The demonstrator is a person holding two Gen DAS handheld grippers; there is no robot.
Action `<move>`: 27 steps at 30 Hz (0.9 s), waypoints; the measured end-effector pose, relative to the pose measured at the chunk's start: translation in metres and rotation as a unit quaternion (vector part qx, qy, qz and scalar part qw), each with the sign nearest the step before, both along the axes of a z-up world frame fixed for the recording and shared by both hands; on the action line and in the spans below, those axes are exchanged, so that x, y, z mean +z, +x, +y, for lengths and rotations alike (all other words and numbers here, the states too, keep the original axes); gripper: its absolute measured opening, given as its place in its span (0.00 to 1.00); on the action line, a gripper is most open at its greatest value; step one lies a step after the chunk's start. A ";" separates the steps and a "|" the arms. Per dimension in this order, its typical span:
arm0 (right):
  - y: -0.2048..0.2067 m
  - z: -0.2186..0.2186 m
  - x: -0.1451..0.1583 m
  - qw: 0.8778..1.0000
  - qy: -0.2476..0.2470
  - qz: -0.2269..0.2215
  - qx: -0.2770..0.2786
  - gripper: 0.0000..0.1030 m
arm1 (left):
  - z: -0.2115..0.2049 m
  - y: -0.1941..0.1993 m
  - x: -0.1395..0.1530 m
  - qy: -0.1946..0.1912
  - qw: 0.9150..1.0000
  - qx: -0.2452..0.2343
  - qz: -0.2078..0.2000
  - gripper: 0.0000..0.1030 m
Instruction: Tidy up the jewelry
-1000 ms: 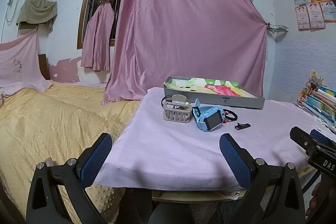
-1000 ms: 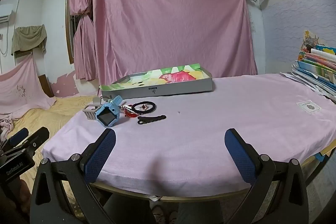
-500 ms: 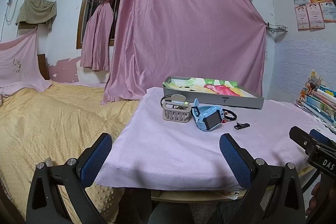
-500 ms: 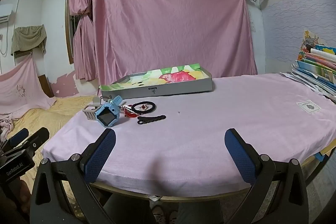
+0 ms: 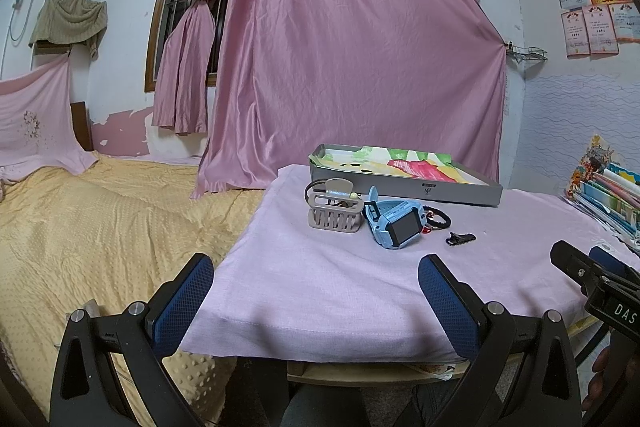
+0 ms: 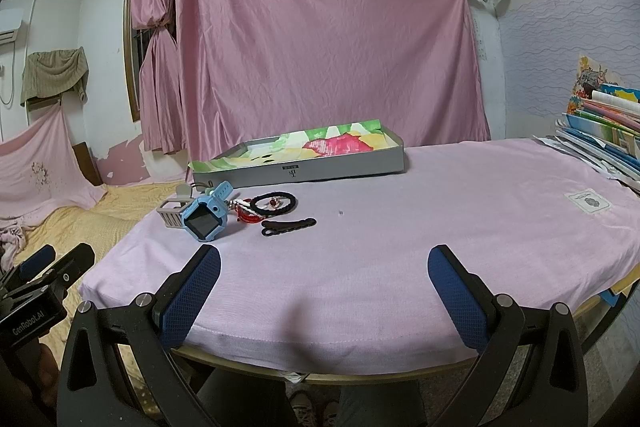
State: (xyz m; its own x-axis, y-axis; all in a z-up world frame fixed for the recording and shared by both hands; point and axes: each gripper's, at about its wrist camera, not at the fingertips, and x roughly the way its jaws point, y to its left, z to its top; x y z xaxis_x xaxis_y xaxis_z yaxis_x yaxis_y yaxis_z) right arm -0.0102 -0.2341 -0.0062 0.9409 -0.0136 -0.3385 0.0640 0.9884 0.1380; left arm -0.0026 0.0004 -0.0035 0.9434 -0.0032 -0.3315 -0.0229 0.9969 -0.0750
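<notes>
Left gripper point(image 5: 316, 291) jaws wide, empty, at bench point(image 5: 320, 279) near edge. Right gripper point(image 6: 324, 283) jaws wide, empty, same edge. Jewelry clustered at 11 o'clock in the right view: basket point(image 6: 172, 213), blue watch point(image 6: 206, 217) touching it, black bracelet point(image 6: 276, 203), red item point(image 6: 245, 215), black clip point(image 6: 289, 226) just beside. Tray point(image 6: 304, 163) behind at 12.

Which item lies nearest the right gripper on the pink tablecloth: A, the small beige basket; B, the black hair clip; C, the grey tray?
B: the black hair clip lies closest to the open right gripper; the beige basket and grey tray sit farther back.
</notes>
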 end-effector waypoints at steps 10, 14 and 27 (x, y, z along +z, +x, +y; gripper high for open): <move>0.000 0.002 0.001 1.000 0.001 0.001 0.000 0.99 | -0.001 0.000 0.000 -0.001 1.000 -0.001 0.001 1.00; 0.000 0.001 -0.005 1.000 0.002 0.001 0.000 0.99 | -0.003 0.001 0.000 -0.001 1.000 0.000 0.001 1.00; 0.006 0.002 -0.006 1.000 0.004 0.004 -0.001 0.99 | -0.003 0.001 -0.001 -0.001 1.000 0.000 0.002 1.00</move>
State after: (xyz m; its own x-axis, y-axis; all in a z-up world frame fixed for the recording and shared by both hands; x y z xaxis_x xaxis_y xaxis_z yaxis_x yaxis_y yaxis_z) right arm -0.0046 -0.2319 -0.0127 0.9380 -0.0120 -0.3464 0.0663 0.9872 0.1454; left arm -0.0016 -0.0025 -0.0049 0.9422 -0.0040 -0.3350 -0.0233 0.9967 -0.0773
